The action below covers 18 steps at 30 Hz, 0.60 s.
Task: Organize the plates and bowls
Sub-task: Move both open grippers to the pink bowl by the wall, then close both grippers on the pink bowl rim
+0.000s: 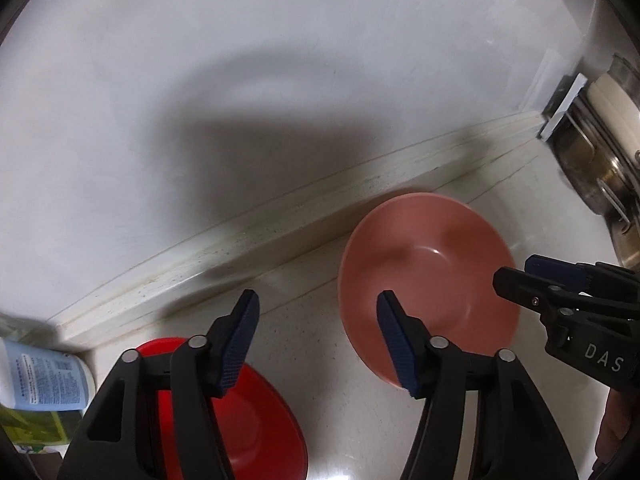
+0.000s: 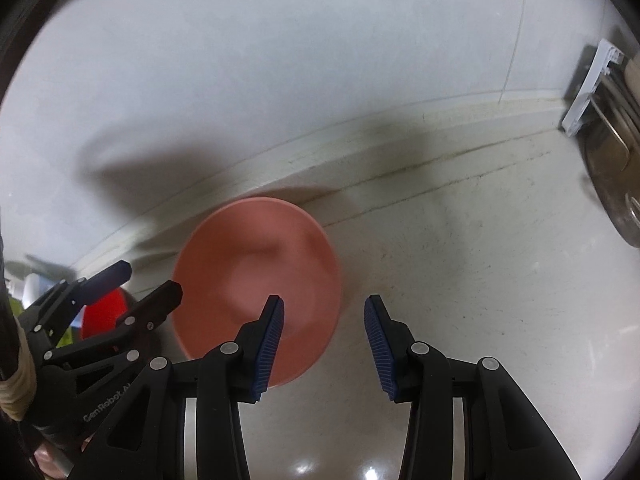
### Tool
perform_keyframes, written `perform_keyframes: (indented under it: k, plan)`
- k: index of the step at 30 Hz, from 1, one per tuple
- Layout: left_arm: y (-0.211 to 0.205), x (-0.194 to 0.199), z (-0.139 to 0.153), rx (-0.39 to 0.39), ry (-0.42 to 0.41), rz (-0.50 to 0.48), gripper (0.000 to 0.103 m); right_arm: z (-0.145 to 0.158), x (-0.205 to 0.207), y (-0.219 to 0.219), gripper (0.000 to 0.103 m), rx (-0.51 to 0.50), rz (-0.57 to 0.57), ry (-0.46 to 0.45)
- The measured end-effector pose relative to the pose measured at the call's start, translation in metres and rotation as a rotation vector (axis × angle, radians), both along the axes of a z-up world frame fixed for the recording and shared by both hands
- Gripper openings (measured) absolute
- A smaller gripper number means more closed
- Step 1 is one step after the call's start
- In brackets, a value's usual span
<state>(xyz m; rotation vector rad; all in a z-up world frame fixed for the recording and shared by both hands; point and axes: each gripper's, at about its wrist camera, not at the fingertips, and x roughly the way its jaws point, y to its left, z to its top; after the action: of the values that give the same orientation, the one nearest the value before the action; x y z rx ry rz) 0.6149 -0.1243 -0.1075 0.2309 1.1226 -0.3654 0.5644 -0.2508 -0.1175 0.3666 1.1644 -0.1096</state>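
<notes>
At the far left of the left wrist view a bottle (image 1: 48, 376) with a pale blue label stood on the counter (image 1: 320, 360), close to the wall. Just right of it lay a red plate (image 1: 256, 420), partly hidden under the left gripper (image 1: 318, 344), whose jaws stood apart with nothing between them and only bare counter showing in the gap. Further right sat a pink bowl (image 1: 428, 276), upright and empty, near the raised lip where the counter met the wall (image 1: 200, 80). The right gripper (image 2: 324, 348) hung over the bowl's right side with its jaws parted and empty too; the bowl's near right rim lay just under its left finger, though contact could not be told. At the far right edge stood a metal rack (image 2: 608, 152) holding what looked like a pale dish and a steel pot.

The bowl looked stiff and smooth, probably ceramic or hard plastic, and fairly light. Its glossy inside would likely be slippery, so a pinch over the rim, one finger inside and one outside, seemed the surest hold. A grip across the whole bowl appeared too wide for either tool. The plate lay flat and shallow, so its edge would probably need lifting from the side; it might chip if dropped.
</notes>
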Motion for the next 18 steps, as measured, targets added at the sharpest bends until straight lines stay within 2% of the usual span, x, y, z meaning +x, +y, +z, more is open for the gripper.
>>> perform_keyframes:
  k: [4, 6, 11, 12, 14, 18]
  plan:
    - [-0.004, 0.004, -0.009, 0.002, 0.014, 0.002, 0.050, -0.009, 0.004, -0.005, 0.041, 0.014, -0.010, 0.017]
    - [-0.007, 0.005, -0.013, -0.006, 0.025, 0.005, 0.046, -0.013, 0.006, -0.006, 0.036, 0.025, -0.009, 0.024]
    - [-0.014, 0.006, -0.021, -0.031, 0.054, -0.002, 0.026, -0.020, 0.008, -0.007, 0.024, 0.052, -0.013, 0.035]
    - [-0.016, 0.005, -0.022, -0.034, 0.058, -0.007, 0.025, -0.021, 0.009, -0.007, 0.022, 0.057, -0.014, 0.036]
    - [-0.017, 0.005, -0.022, -0.048, 0.060, -0.015, 0.018, -0.021, 0.009, -0.007, 0.014, 0.056, -0.017, 0.037]
    - [-0.018, 0.002, -0.023, -0.052, 0.047, -0.019, 0.015, -0.021, 0.007, -0.007, 0.012, 0.049, -0.023, 0.029]
